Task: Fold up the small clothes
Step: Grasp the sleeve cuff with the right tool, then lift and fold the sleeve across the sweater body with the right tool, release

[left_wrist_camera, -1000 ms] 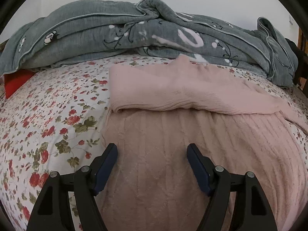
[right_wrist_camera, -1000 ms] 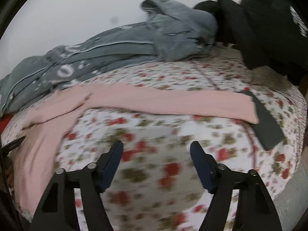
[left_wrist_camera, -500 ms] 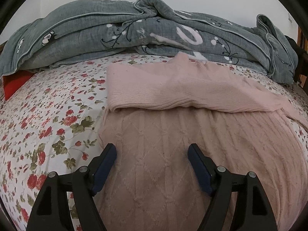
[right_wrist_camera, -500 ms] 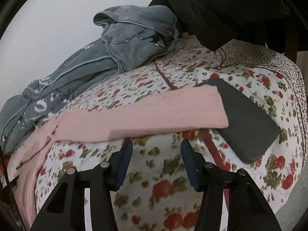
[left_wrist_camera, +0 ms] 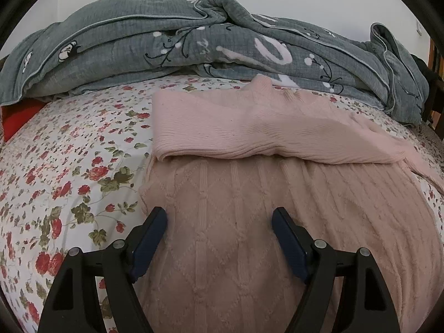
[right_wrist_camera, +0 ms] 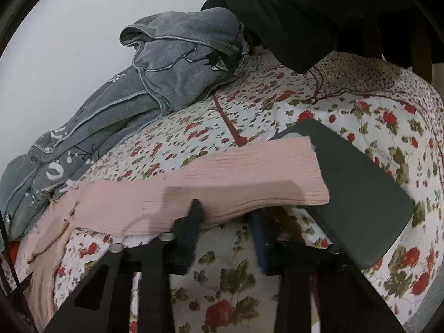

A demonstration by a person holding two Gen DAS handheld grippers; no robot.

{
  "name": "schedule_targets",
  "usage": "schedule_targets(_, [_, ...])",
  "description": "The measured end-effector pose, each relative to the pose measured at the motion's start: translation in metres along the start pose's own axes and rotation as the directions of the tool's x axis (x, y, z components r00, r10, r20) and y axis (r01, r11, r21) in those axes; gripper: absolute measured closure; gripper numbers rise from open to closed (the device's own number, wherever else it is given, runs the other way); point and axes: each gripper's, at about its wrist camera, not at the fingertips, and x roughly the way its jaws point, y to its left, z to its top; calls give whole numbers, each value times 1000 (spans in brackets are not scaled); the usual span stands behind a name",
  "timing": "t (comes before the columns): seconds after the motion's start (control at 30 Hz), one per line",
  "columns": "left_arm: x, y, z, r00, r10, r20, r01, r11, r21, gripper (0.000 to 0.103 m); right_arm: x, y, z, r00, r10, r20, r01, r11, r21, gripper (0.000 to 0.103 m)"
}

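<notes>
A pink knitted sweater (left_wrist_camera: pixel 249 194) lies flat on the floral bedsheet (left_wrist_camera: pixel 69 166), with one ribbed sleeve (left_wrist_camera: pixel 236 127) folded across its chest. My left gripper (left_wrist_camera: pixel 219 222) hovers open just over the sweater's body near its left edge, with only knit between the fingers. In the right wrist view the other sleeve (right_wrist_camera: pixel 236 172) stretches out to the right. My right gripper (right_wrist_camera: pixel 226 216) is at that sleeve's near edge close to the cuff. Its jaws are closing with the sleeve's edge between them, and a gap still shows.
A flat dark slab (right_wrist_camera: pixel 360 194), like a phone, lies on the sheet under the cuff's end. A rumpled grey quilt (left_wrist_camera: pixel 166 47) runs along the back by the wall. Black clothing (right_wrist_camera: pixel 291 14) hangs at the far right. Something red (left_wrist_camera: pixel 16 119) pokes out at the left.
My right gripper swept right along the outstretched sleeve, came down to its near edge by the cuff, and its jaws narrowed. The left gripper stayed over the sweater's body.
</notes>
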Motion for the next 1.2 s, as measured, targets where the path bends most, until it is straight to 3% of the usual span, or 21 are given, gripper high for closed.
schedule_targets(0.23, [-1,1,0,1000,-9,2,9,1000,-7,25,-2,5,9,1000,-30,-4,30,999,-18,94])
schedule_targets(0.57, [-7,8,0,998,-62,20,63,997,-43,25,-38,68,29,991,-78,104,94,982,-161,97])
schedule_targets(0.73, [-18,34,5,984,-178,30,181,972,-149,25,-60,136,43,984,-57,170,100,962,-255,97])
schedule_targets(0.8, [-25,46,8,983,-183,29,185,969,-164,25,-70,172,48,980,-24,199,85,950,-301,97])
schedule_targets(1.0, [-65,90,2,995,-47,85,54,996,-76,24,-85,287,42,968,135,212,-35,908,-417,97])
schedule_targets(1.2, [-81,153,-11,999,14,49,-6,986,-168,24,-68,411,-6,941,323,106,-229,832,-505,97])
